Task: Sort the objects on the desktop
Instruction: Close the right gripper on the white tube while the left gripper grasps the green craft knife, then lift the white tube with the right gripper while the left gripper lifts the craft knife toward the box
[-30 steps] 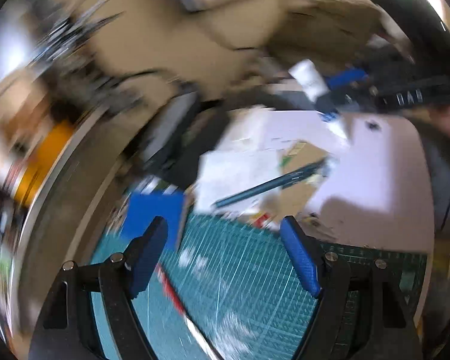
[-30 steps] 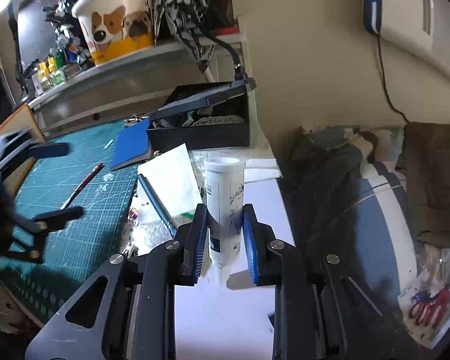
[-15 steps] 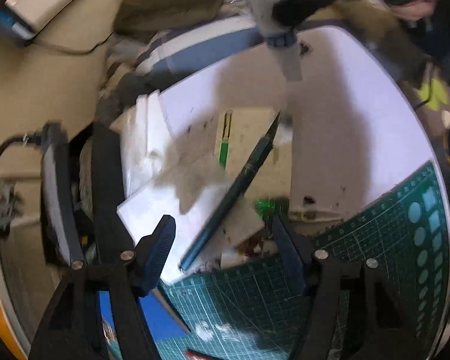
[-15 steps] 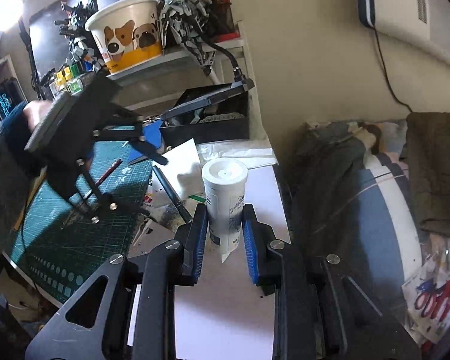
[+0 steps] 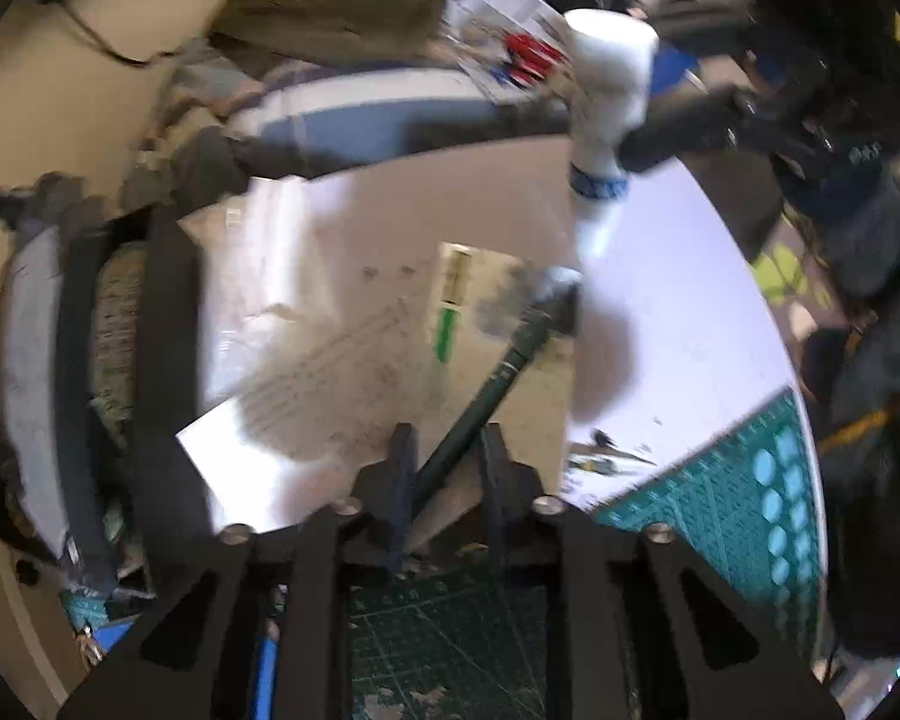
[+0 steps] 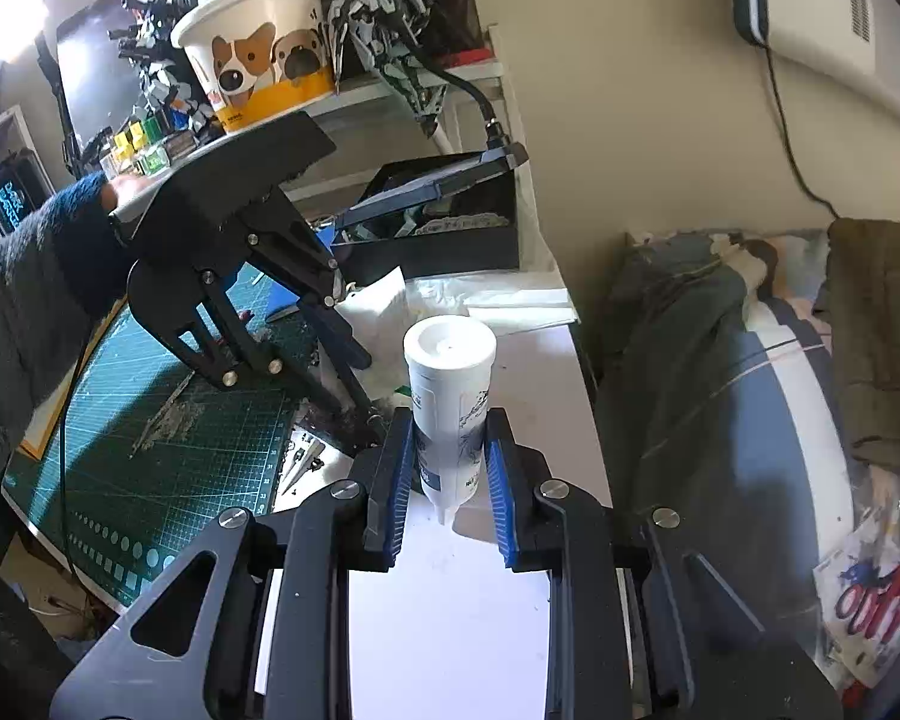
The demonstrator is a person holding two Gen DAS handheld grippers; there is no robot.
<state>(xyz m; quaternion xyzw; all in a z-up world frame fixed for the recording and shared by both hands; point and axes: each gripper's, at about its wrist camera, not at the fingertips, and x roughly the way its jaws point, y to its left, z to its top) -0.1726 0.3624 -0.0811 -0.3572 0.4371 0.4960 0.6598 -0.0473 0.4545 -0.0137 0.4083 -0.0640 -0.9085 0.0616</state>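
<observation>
1. Two grippers over one white surface (image 6: 450, 630); green cutting mat (image 6: 168, 438) at 9 o'clock in the right wrist view, black box (image 6: 450, 240) with raised lid at 12 o'clock.
2. Left gripper (image 5: 444, 462): narrow, fingers on either side of the dark green pen (image 5: 498, 378). Contact is blurred, looks pinched at the pen's near end. Pen runs toward 1 o'clock over white paper sheets (image 5: 306, 324).
3. Right gripper (image 6: 447, 450): clamped on the white tube (image 6: 450, 396), cap up, crimped end down, just above the surface.
4. In the left wrist view the tube (image 5: 606, 90) sits at 1 o'clock, well apart from the pen.
</observation>
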